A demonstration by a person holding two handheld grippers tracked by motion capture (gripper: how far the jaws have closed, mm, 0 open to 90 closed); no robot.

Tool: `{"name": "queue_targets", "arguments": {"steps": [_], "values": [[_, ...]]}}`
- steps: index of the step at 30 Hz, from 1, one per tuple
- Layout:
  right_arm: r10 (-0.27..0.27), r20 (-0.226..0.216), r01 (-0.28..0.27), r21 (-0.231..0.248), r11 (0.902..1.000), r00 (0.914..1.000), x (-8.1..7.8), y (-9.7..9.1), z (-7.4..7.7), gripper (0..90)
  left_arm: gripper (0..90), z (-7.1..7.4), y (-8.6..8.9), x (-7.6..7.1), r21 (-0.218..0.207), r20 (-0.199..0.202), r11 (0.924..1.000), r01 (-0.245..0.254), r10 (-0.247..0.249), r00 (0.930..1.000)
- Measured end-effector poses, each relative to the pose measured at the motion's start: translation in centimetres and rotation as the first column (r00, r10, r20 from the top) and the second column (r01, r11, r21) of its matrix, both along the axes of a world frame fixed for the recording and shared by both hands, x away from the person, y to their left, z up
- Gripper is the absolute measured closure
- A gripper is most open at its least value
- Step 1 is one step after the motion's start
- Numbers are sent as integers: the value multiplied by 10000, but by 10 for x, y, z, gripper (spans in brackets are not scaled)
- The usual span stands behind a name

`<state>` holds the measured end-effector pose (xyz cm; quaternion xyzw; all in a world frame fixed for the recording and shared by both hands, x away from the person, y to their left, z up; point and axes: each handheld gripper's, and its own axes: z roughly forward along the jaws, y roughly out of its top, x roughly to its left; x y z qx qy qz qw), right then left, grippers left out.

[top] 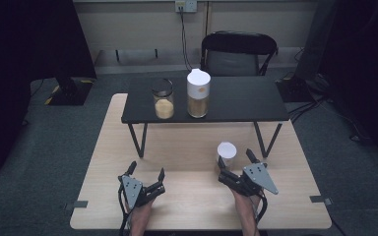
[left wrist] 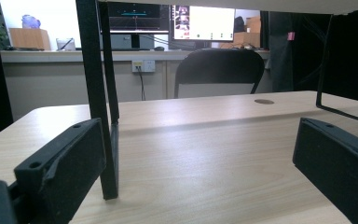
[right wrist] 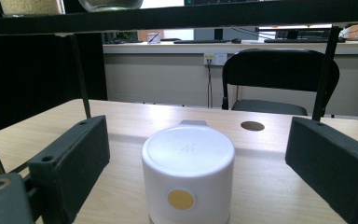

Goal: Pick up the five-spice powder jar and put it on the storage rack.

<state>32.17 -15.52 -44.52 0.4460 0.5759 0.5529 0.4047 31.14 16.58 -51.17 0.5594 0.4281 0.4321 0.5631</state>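
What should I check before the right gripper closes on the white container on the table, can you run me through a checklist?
1. White-lidded container sits between the right gripper's jaws: ok.
2. Pads touching the container: not yet; there is a gap on both sides and the jaws stand open.
3. Container upright on the wooden table: ok, lid on top.
4. Container centred between the jaws: roughly ok, slightly nearer the left pad in the right gripper view.
5. Left gripper out of the way: ok, open and empty, well apart from the container.
6. Black shelf overhead with its two jars: clearance for lifting, cannot tell.
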Motion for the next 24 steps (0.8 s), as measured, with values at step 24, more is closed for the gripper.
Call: {"name": "queue_targets", "arguments": {"steps": [24], "values": [[-103, -237, 100, -116, 9999, 9997, 16, 8, -20, 71, 20, 0, 0, 0, 1, 5, 10000, -6, 6, 10000]]}}
